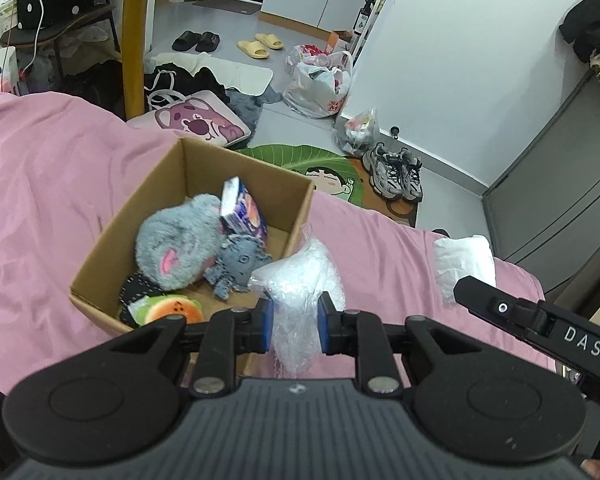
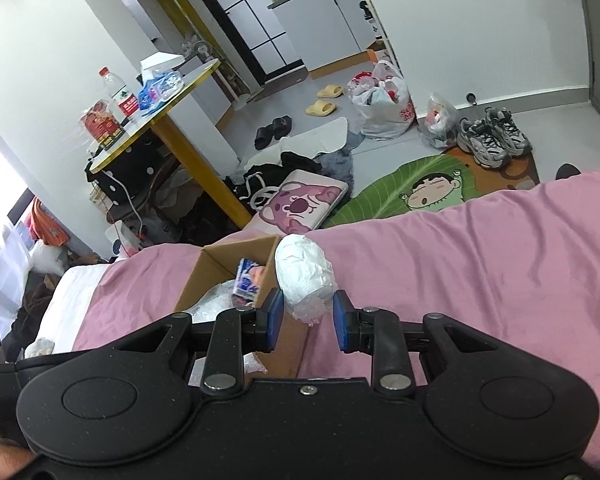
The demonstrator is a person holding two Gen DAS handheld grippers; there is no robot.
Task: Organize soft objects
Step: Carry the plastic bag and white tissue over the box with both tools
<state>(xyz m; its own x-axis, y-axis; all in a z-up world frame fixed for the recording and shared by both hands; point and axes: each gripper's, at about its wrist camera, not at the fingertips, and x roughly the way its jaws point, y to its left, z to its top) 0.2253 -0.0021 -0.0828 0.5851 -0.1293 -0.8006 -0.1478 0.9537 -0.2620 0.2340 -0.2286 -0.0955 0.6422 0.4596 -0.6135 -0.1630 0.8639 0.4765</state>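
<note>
Here, left gripper fingers pinching clear plastic bag, right gripper fingers pinching white wad, cardboard box beside.

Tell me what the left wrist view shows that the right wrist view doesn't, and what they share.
Only the left wrist view shows the box's contents: a grey plush toy, a smaller grey plush and a watermelon-slice toy, plus the left tongs shut on a clear plastic bag.

Only the right wrist view shows the right tongs shut on a white crumpled wad, and the round table top with a water bottle.

Both show the cardboard box on the pink bedcover, the purple packet inside, and the sneakers.
</note>
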